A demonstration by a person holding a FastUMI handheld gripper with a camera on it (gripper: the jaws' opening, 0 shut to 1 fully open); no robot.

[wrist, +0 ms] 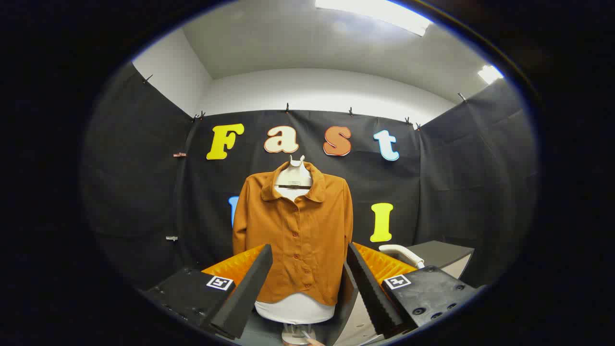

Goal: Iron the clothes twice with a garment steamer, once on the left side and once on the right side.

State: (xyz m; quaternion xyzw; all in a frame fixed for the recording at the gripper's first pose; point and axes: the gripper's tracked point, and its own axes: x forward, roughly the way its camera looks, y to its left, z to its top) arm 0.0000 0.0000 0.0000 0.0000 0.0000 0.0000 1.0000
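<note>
Nothing is held: the tool is spread wide, framing the shirt at centre; the white steamer handle, lower right, must be grasped first

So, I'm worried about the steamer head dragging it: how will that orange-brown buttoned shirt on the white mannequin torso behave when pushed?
The orange-brown buttoned shirt hangs loose at the hem, so it is probably floppy and may bunch. The white mannequin torso backs it, likely steadying the chest. The open gripper touches nothing.

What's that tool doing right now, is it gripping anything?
Tool: open, gripping nothing; its fingers are spread, and the orange shirt on the white mannequin hangs beyond them.
</note>
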